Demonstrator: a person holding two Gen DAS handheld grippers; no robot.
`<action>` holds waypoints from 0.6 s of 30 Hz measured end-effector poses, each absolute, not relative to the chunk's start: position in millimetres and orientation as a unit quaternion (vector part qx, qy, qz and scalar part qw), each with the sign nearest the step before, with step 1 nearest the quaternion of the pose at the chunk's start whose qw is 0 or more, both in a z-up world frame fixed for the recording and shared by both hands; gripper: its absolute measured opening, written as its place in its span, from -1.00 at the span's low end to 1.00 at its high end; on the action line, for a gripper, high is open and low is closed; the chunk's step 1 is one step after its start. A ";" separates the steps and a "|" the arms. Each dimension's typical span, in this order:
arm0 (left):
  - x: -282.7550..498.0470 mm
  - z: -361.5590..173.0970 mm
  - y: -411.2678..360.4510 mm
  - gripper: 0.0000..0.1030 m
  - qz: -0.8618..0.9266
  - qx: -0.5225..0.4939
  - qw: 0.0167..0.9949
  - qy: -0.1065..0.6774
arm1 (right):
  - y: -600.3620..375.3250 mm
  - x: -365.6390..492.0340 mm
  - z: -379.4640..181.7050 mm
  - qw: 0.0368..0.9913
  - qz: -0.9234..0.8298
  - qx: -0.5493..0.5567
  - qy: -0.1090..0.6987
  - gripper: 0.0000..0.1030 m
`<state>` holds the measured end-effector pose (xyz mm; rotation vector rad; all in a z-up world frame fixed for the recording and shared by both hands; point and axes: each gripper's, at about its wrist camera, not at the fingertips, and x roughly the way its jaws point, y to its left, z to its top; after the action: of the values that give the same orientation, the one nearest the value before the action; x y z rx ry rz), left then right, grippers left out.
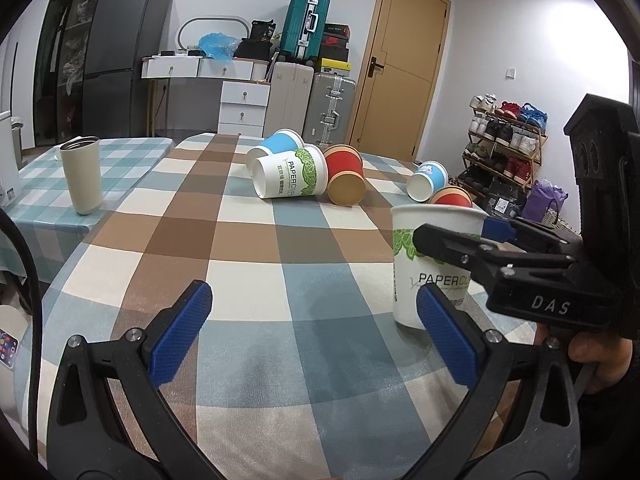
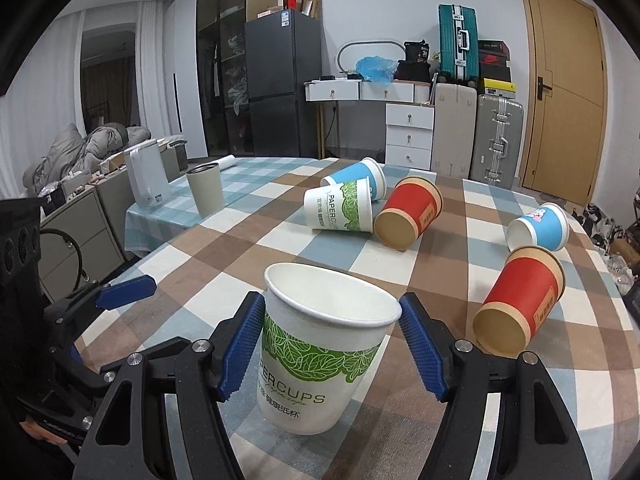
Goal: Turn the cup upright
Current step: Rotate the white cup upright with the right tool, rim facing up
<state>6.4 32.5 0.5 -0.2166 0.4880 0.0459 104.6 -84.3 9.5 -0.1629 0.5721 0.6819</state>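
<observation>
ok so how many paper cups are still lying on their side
5. A blue cup, white leaf-print cup and red cup cluster mid-table; another blue cup and red cup lie right. None seems hidden.

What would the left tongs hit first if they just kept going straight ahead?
Probably nothing close: the left tongs point over bare checked tablecloth. Farther on lies the tipped white paper cup, though depth is uncertain.

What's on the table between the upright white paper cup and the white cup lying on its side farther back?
Nothing: in the right wrist view only bare checked tablecloth separates the upright white cup from the tipped white cup.
</observation>
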 end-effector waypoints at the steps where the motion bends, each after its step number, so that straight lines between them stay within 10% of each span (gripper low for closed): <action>1: 6.3 0.5 32.5 0.98 0.023 -0.107 0.964 0.241 | -82.8 104.2 8.0 0.899 0.329 -0.081 0.278 0.35; 18: 6.1 -0.4 33.5 0.98 0.023 -0.108 0.965 0.240 | -91.1 72.5 2.4 0.887 0.364 -0.125 0.256 0.23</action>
<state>6.1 33.5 -0.4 -0.2186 0.4849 0.0473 72.5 -91.1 2.4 -0.2602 0.5326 0.7560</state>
